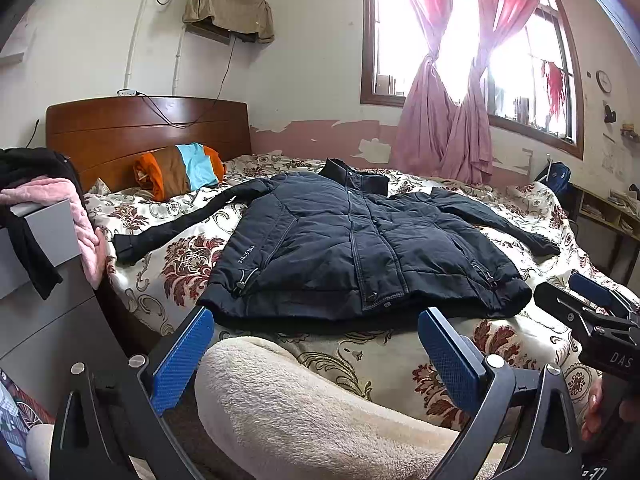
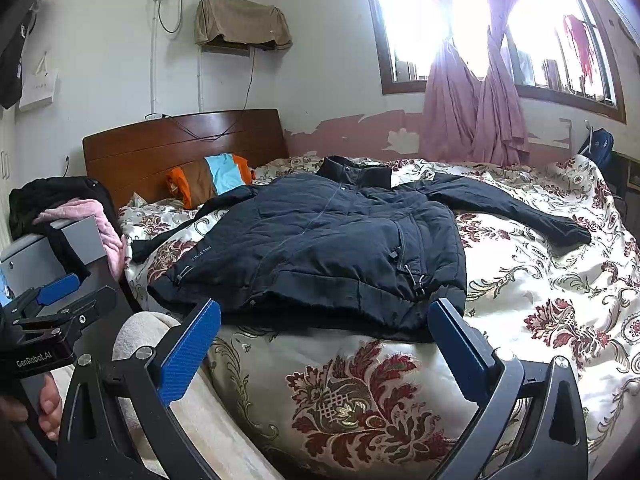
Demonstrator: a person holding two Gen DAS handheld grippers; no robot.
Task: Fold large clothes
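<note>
A dark navy padded jacket (image 1: 360, 240) lies flat, front up, on the floral bedspread (image 1: 180, 264), both sleeves spread out sideways. It also shows in the right wrist view (image 2: 320, 240). My left gripper (image 1: 316, 344) is open and empty, hovering just short of the jacket's hem at the bed's near edge. My right gripper (image 2: 324, 340) is open and empty, also just in front of the hem. The right gripper shows at the right edge of the left wrist view (image 1: 592, 304), and the left gripper at the left edge of the right wrist view (image 2: 68, 296).
A striped orange, brown and blue pillow (image 1: 180, 172) lies by the wooden headboard (image 1: 148, 128). A grey cabinet (image 1: 44, 240) with pink and black clothes stands left of the bed. A cream fleece blanket (image 1: 300, 408) lies at the near edge. Shelves (image 1: 608, 212) stand right.
</note>
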